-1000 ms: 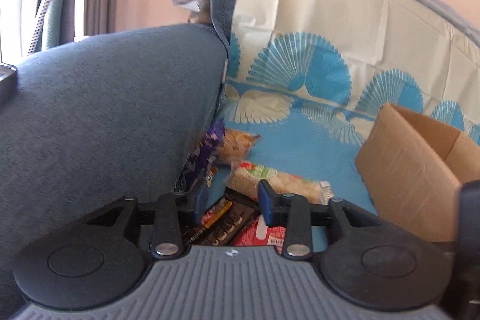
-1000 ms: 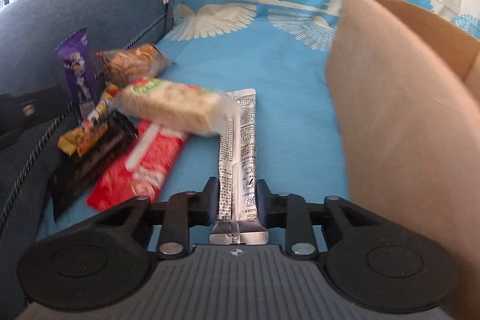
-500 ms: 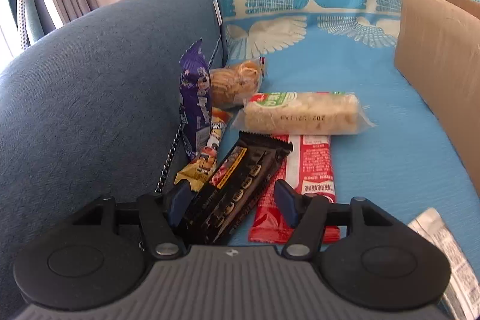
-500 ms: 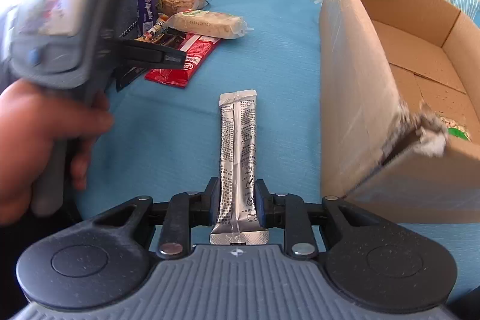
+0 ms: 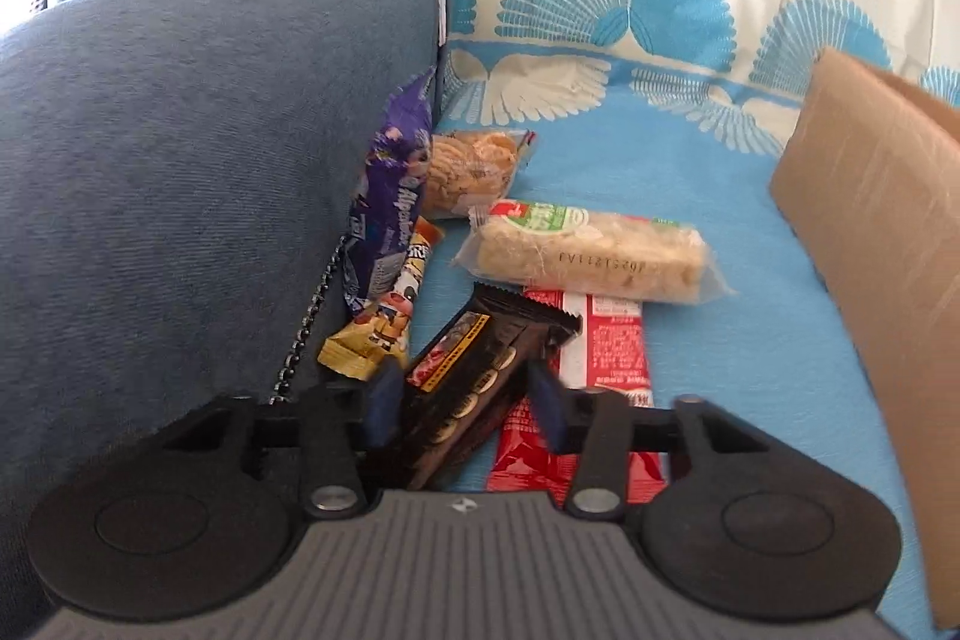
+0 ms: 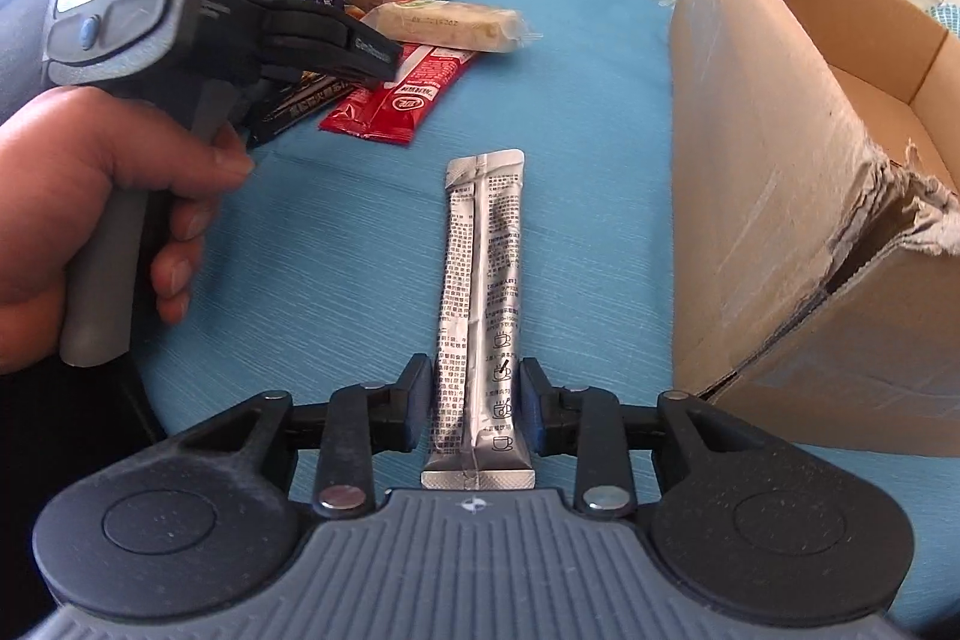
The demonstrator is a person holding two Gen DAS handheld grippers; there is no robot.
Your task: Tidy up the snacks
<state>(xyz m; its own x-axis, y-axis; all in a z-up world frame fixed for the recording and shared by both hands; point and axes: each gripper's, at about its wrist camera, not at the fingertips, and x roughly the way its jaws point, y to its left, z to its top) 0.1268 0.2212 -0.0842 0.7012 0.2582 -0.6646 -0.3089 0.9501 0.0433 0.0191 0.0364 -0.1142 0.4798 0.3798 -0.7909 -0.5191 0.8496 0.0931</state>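
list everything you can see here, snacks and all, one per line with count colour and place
silver sachet: 1, silver, flat on the blue cover, between the right gripper's jaws
black snack bar: 1, black, between the left gripper's jaws
red packet: 1, red, beside the black bar
rice cracker pack: 1, clear with green label, across the red packet's far end
peanut bag: 1, clear, tan contents, by the cushion
purple wrapper: 1, purple, leaning on the cushion
yellow wrapper: 1, yellow-orange, below the purple one
cardboard box: 1, brown, open, torn corner, on the right
cushion: 1, grey-blue, left
blue cover: 1, blue with fan print
left gripper: 1, black
right gripper: 1, black
hand: 1, on the left gripper's handle
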